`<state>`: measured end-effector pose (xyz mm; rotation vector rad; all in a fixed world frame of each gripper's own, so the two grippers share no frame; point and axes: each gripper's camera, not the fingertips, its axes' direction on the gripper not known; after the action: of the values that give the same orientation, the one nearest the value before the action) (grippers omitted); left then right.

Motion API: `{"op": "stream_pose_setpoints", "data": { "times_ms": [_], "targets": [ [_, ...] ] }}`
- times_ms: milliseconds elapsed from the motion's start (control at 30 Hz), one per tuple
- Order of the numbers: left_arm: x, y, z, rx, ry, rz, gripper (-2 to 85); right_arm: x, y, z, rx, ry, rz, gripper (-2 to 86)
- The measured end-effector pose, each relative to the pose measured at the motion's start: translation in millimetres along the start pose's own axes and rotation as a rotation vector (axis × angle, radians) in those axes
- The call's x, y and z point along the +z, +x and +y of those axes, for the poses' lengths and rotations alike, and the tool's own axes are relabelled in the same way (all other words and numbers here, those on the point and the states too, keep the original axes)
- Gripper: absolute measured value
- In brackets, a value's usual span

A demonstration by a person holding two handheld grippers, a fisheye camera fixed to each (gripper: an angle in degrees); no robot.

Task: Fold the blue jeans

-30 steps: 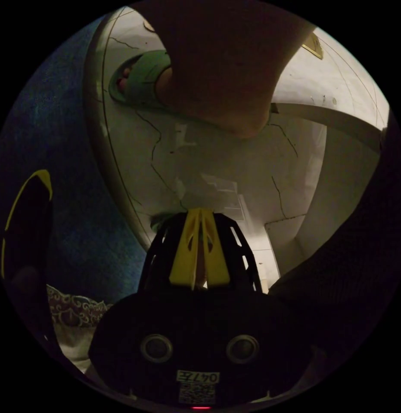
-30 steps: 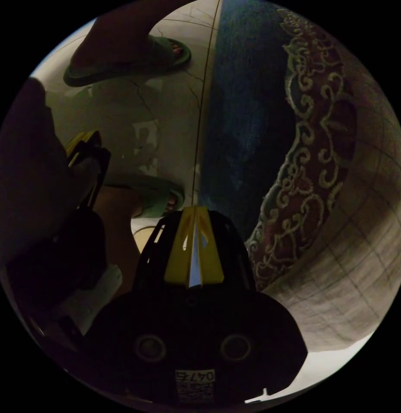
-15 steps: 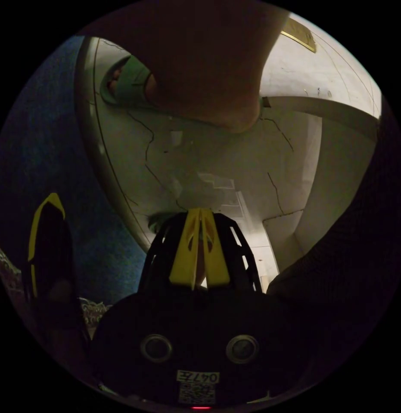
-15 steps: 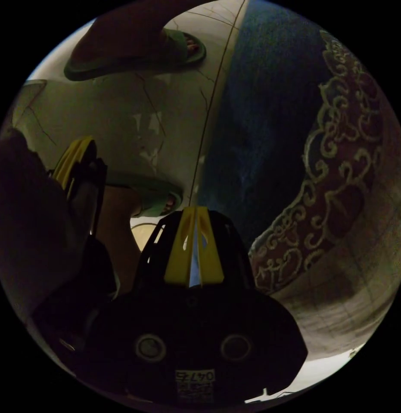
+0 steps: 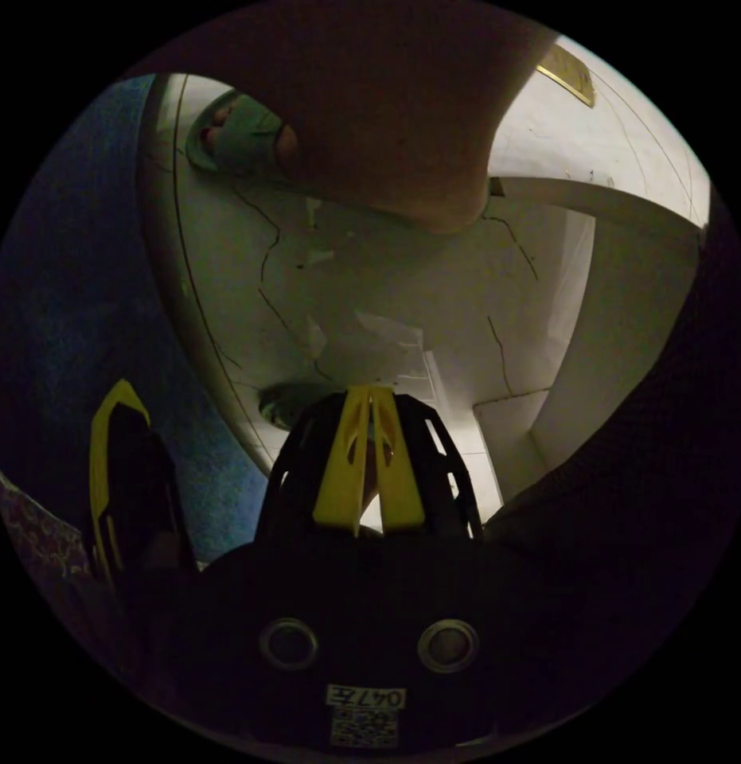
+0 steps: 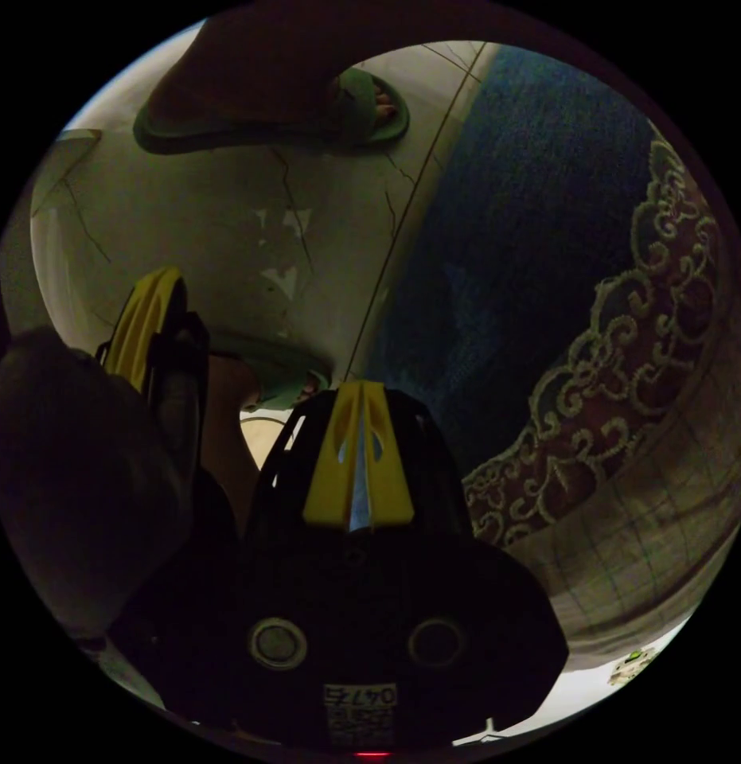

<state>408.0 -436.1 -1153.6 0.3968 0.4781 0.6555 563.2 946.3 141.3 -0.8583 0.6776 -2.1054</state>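
A broad dark blue, denim-like cloth [image 5: 76, 302] hangs down to the floor on the left of the left gripper view. It also fills the upper right of the right gripper view [image 6: 529, 239]. In this dim light I cannot tell for sure that it is the jeans. My left gripper [image 5: 370, 391] is shut with nothing in its jaws, over the tiled floor beside the cloth's edge. My right gripper [image 6: 360, 385] is also shut and holds nothing, at the line where cloth meets floor. Each gripper appears in the other's view: the right gripper [image 5: 119, 477], the left gripper [image 6: 151, 334].
A cracked pale tiled floor [image 5: 386, 286] lies below. A person's leg [image 5: 386, 119] and feet in green slippers [image 6: 370, 103] [image 6: 282, 374] stand close by. A dark red bedspread with a pale scroll border [image 6: 617, 382] and a checked cloth [image 6: 649, 525] lie right of the blue cloth.
Both views have shifted a little with the hands. The two grippers have drawn closer together, each showing larger in the other's view. Both stay shut.
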Motion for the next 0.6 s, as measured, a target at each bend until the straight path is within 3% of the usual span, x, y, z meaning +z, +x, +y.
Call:
{"op": "stream_pose_setpoints", "data": {
  "times_ms": [600],
  "targets": [
    [26,-1,1,-0.042,0.009,0.036,-1.0,9,-15,0,-0.049,-0.028,0.004,-0.6]
  ]
}}
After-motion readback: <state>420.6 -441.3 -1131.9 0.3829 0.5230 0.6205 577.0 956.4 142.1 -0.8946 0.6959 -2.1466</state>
